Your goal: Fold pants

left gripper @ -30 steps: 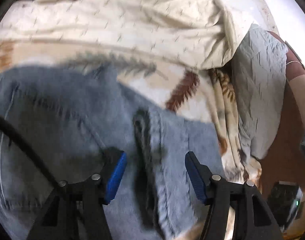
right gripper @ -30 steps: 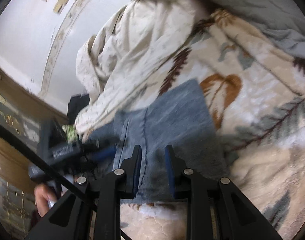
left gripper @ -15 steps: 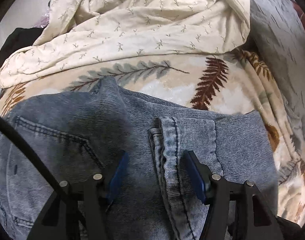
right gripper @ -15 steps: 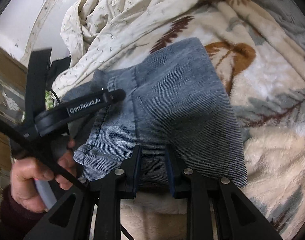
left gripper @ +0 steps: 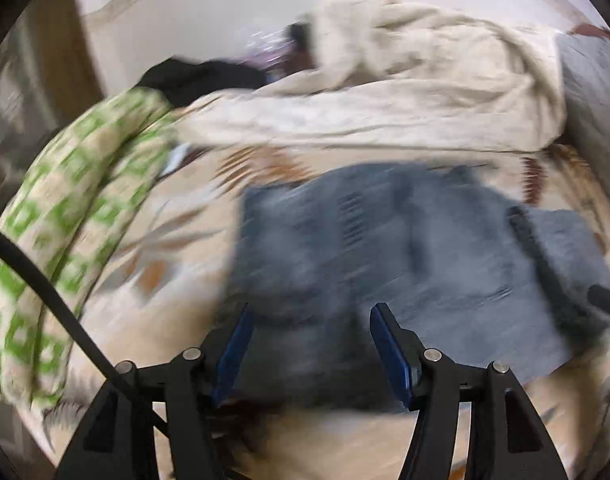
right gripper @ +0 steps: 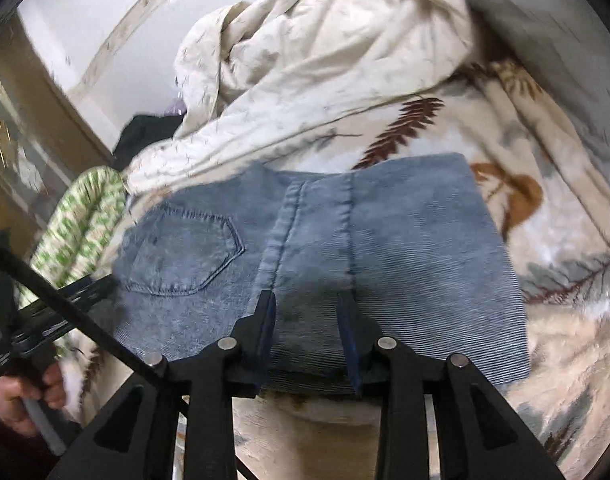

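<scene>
Folded jeans [right gripper: 385, 248] lay flat on my fern-print blanket [right gripper: 545, 320]. My right gripper [right gripper: 308, 320] and left gripper [left gripper: 309, 340] both hung released, holding nothing, over the near edge.

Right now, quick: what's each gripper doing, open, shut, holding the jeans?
Left gripper: open, nothing clamped, above the near edge of the folded jeans.
Right gripper: open, fingers straddling the jeans' near edge, not pinching.

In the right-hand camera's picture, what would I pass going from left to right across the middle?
Person's hand on the left gripper → green-patterned cloth → jeans back pocket → folded jeans' seam → fern-print blanket.
</scene>
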A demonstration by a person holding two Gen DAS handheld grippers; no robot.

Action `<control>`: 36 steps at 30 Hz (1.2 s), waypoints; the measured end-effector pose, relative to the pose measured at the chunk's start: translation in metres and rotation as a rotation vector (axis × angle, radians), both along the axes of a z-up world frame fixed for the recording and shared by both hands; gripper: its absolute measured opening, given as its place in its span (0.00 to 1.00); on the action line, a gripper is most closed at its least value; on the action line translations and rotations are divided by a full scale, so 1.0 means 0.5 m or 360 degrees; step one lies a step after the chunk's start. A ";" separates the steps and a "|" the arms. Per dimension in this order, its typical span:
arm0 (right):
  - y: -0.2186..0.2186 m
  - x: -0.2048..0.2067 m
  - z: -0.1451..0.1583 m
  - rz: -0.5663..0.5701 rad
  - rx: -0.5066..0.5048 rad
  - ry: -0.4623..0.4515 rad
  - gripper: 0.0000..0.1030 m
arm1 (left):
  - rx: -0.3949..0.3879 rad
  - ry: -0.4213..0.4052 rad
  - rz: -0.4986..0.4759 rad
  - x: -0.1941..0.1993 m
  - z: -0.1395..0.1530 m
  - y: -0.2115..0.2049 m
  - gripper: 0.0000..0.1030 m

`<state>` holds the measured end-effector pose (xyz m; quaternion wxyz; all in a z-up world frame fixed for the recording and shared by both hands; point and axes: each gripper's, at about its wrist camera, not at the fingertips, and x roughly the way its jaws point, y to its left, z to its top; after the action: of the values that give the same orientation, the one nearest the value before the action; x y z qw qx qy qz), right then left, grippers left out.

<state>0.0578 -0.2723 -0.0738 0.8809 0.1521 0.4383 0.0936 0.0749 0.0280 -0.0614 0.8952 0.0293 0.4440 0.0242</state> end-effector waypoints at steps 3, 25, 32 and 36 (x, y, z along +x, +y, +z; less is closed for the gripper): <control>0.042 0.010 -0.014 0.0029 -0.0086 0.0055 0.31 | -0.0033 0.0060 0.0053 -0.007 -0.040 0.053 0.63; 0.230 0.067 0.117 0.0412 -0.0272 -0.0061 0.41 | -0.0399 -0.0146 0.0280 -0.088 -0.034 0.213 0.79; 0.487 0.200 0.176 0.0820 -0.0330 -0.0034 0.53 | -0.0510 -0.0047 0.0180 -0.060 -0.060 0.167 0.81; 0.588 0.278 0.132 0.0930 -0.0316 0.0116 0.53 | -0.0599 0.0047 0.0124 -0.030 -0.082 0.155 0.80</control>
<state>0.1967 0.0215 -0.0077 0.8110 -0.0639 0.5016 0.2941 0.0597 0.1053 -0.1026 0.8767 -0.1555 0.4545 -0.0250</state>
